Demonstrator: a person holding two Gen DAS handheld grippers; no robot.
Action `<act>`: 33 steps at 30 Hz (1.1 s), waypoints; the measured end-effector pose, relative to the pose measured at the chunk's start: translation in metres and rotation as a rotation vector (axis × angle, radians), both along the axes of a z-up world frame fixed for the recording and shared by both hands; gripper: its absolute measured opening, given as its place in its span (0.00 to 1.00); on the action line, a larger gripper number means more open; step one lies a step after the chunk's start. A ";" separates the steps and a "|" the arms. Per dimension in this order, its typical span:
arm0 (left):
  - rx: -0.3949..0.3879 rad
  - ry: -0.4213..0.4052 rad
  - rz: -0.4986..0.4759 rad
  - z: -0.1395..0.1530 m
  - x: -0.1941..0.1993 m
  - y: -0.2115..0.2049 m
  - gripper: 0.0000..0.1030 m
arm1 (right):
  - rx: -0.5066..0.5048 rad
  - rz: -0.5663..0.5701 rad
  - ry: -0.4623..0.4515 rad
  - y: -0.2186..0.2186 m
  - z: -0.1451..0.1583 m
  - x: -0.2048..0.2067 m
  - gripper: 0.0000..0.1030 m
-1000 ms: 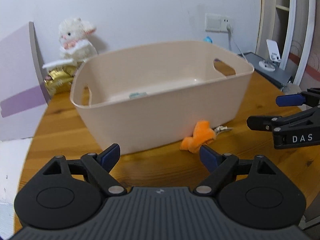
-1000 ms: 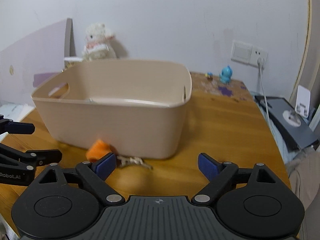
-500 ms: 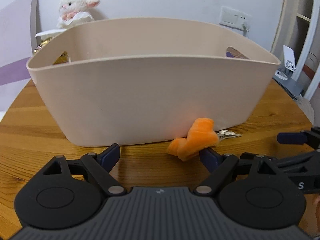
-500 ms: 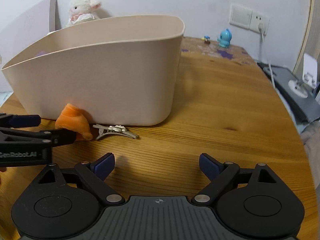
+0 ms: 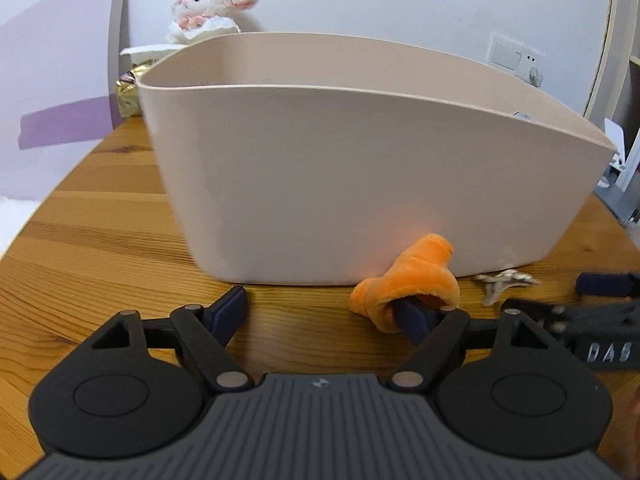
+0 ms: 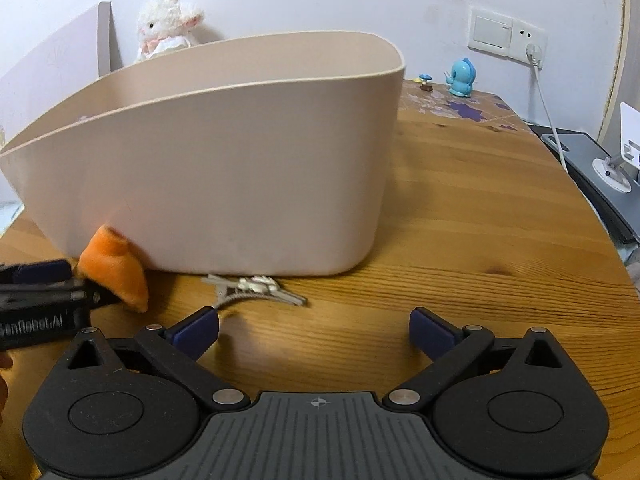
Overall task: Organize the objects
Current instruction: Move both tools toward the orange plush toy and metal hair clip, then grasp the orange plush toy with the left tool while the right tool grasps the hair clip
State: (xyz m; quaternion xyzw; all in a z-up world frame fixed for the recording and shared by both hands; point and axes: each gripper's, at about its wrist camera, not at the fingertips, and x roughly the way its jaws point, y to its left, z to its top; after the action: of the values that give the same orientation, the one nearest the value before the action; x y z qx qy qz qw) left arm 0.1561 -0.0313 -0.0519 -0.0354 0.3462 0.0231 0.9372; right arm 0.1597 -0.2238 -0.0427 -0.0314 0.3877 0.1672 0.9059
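Note:
A large beige basket (image 5: 360, 168) (image 6: 224, 184) stands on the round wooden table (image 6: 480, 240). A small orange plush piece (image 5: 404, 284) (image 6: 114, 268) lies against the basket's front wall. My left gripper (image 5: 320, 312) is open and low over the table, its right fingertip poking into the plush piece's hollow. A silver hair clip (image 6: 252, 286) (image 5: 504, 282) lies just right of the plush. My right gripper (image 6: 314, 328) is open just in front of the clip, with the left fingertip near the clip's end. What the basket contains is hidden.
A white plush lamb (image 5: 208, 8) and gold wrappers (image 5: 128, 88) sit behind the basket, by a purple board (image 5: 60, 80). A blue figurine (image 6: 462, 78) stands at the back right under a wall socket (image 6: 508, 38). A grey device (image 6: 600, 176) lies off the table's right edge.
Both grippers have come down to table level and closer to the basket. The left gripper's right finger has reached into the orange plush; the right gripper has neared the clip.

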 end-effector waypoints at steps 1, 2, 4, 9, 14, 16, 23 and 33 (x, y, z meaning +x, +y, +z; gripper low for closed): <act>0.006 -0.008 -0.006 -0.001 -0.001 0.001 0.79 | 0.006 -0.002 -0.007 0.001 -0.001 0.001 1.00; 0.009 -0.015 -0.013 -0.001 -0.002 0.002 0.79 | 0.003 -0.005 -0.014 0.003 -0.002 0.002 1.00; 0.006 -0.026 -0.023 -0.001 -0.002 0.004 0.78 | -0.009 -0.003 -0.024 0.009 -0.004 0.003 1.00; -0.057 -0.041 -0.047 0.002 -0.004 0.006 0.73 | -0.039 -0.018 -0.075 0.021 -0.009 0.003 1.00; -0.060 -0.043 -0.072 0.003 -0.002 0.002 0.52 | -0.032 -0.028 -0.087 0.025 -0.008 0.003 0.91; -0.064 -0.047 -0.064 0.003 -0.003 0.001 0.32 | -0.029 -0.028 -0.095 0.026 -0.007 0.000 0.81; -0.105 -0.044 -0.076 0.001 -0.009 -0.001 0.10 | 0.001 -0.026 -0.100 0.023 0.003 -0.008 0.53; -0.096 -0.015 -0.092 0.007 -0.021 -0.003 0.08 | 0.067 -0.017 -0.053 0.016 0.017 -0.019 0.53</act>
State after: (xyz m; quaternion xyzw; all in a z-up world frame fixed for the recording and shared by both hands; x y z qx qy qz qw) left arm 0.1352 -0.0344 -0.0447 -0.0644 0.3414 -0.0366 0.9370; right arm 0.1407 -0.2079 -0.0255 -0.0025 0.3579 0.1715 0.9179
